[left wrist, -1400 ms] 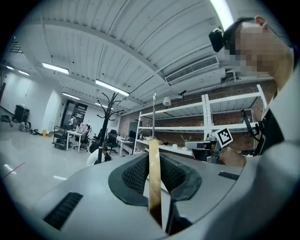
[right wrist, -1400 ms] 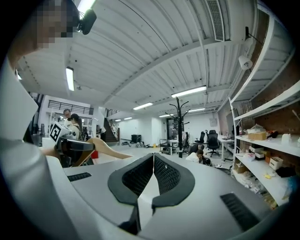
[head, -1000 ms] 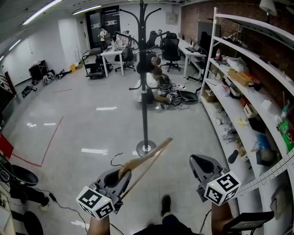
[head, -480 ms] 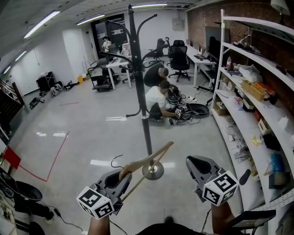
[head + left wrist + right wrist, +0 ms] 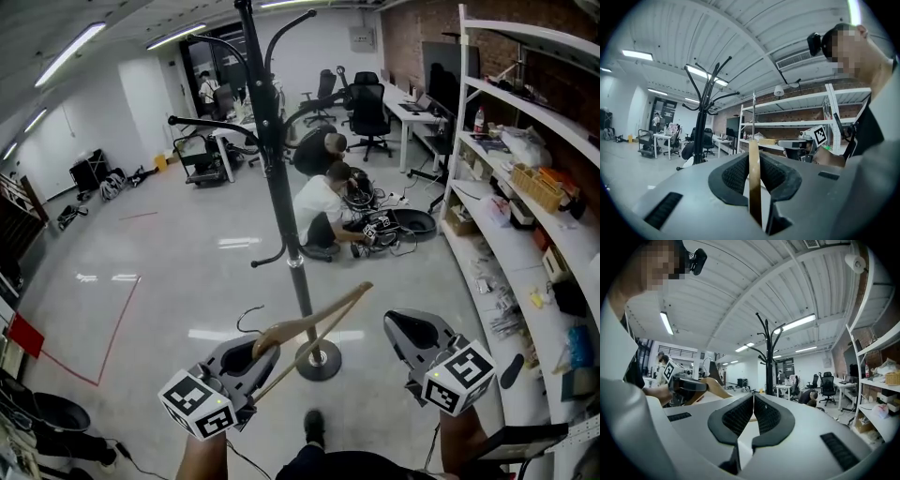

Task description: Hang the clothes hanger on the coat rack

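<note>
The wooden hanger [image 5: 314, 323] is up in the air, low in front of the person, near the foot of the coat rack [image 5: 281, 197]. It is not on the rack yet. The left gripper [image 5: 255, 352] pinches one wooden arm of it, close to the thin metal hook [image 5: 242, 316], which sticks out to the left. The other arm points up and to the right.

The hanger looks light and hard, so it should not bend. The wood looks smooth, so it could slip or swing in a loose pinch. Holding it near the hook is a good spot, because the hook is then easy to steer onto the rack.

The right gripper [image 5: 401, 328] is closed with nothing in it. It is near the hanger but not touching it. People [image 5: 319, 202] sit on the floor behind the rack.
</note>
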Tool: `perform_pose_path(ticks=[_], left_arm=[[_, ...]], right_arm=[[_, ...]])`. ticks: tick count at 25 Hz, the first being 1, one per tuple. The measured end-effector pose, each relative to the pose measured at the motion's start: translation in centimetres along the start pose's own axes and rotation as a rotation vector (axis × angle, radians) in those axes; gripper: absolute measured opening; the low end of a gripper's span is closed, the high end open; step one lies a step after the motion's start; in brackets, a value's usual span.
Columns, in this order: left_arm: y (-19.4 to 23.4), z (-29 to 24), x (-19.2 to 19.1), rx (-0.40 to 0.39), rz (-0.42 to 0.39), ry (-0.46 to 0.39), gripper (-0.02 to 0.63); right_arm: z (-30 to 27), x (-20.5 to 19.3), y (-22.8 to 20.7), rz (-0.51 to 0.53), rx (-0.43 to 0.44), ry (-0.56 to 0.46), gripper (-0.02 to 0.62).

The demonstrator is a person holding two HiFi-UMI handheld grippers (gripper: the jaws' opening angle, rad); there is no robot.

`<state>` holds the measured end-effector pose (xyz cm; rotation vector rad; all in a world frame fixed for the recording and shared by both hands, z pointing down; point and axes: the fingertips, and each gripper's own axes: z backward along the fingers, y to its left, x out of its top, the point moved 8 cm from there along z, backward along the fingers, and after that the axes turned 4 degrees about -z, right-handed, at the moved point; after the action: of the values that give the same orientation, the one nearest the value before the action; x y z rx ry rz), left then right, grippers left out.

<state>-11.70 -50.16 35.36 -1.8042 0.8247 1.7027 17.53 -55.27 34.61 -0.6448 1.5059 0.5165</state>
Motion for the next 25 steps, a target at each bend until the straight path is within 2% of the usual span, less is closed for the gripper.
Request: perform_pose_path(ticks=[8,16,20,25], left_arm=[[9.2,-4.5,3.5,-0.119,-0.029,-0.050,0.052],[18.3,-9.9,7.2,-0.235,-0.082,-0.048,0.052],[21.1,-13.3,8.1,-0.295,-0.103,-0.034,0.052],[23.2,-16.6,7.8,-0.351,-0.077,-0.029,0.052]], right_arm=[[-8.2,3.1,-2.5,0.036,-0.017,-0.055,0.008],[-15.2,5.1,-4.6,0.044,-0.076,-0.090,0.008],[-16.9,5.0,-5.9,0.040,-0.121,-0.086,0.008],[-17.9,4.1,-6.9,0.028,-0.165,-0.050,0.008]])
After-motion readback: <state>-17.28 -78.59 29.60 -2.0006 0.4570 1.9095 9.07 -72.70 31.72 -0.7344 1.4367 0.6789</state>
